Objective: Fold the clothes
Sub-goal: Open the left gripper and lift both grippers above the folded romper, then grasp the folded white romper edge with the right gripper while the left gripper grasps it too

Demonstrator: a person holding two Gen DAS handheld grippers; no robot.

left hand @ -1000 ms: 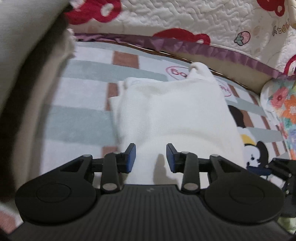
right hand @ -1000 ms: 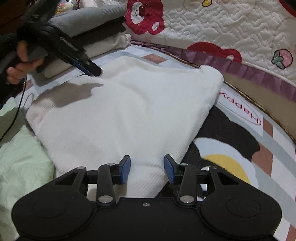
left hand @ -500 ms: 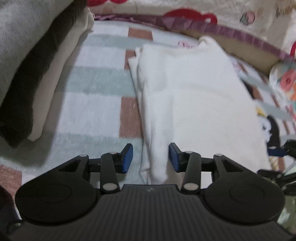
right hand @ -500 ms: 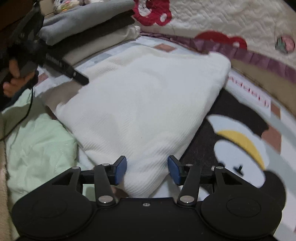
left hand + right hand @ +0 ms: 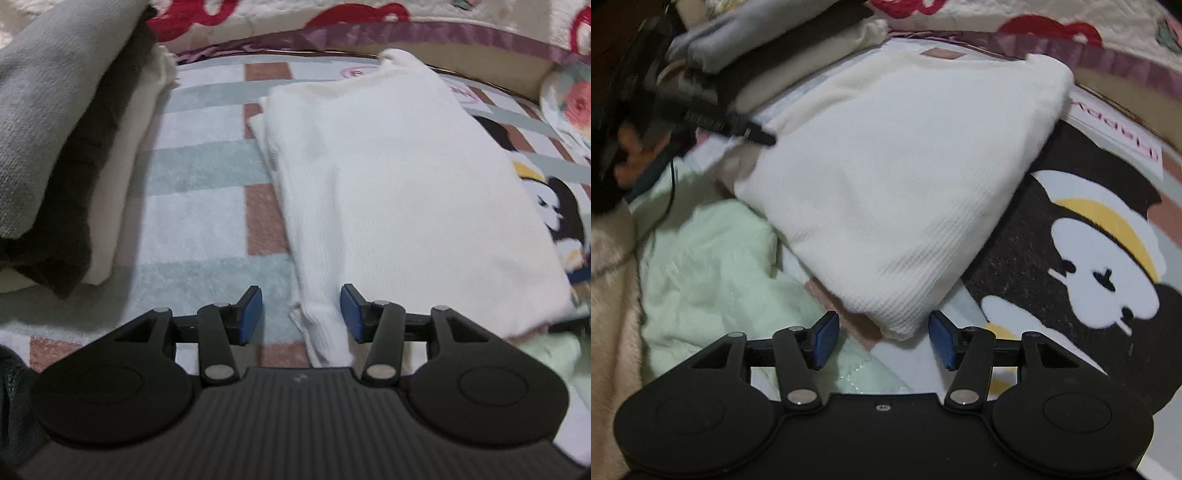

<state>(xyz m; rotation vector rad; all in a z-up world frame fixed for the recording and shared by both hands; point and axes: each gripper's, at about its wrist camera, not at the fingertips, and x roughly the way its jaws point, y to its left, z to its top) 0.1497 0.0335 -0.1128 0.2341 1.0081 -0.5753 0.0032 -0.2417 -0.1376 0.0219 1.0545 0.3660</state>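
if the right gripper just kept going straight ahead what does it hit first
Most likely the near corner of the folded white garment: it lies just ahead of the open right gripper, roughly centred between the fingers. Depth is unclear, so it may ride just above the patterned rug.

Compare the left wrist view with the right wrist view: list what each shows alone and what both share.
Left wrist only: the open left gripper astride a corner of the folded white knit garment.

Right wrist only: the open right gripper, the crumpled pale green quilted cloth and the person's hand.

Both: the garment, the stack of folded grey, dark and cream clothes and the checked cartoon rug.
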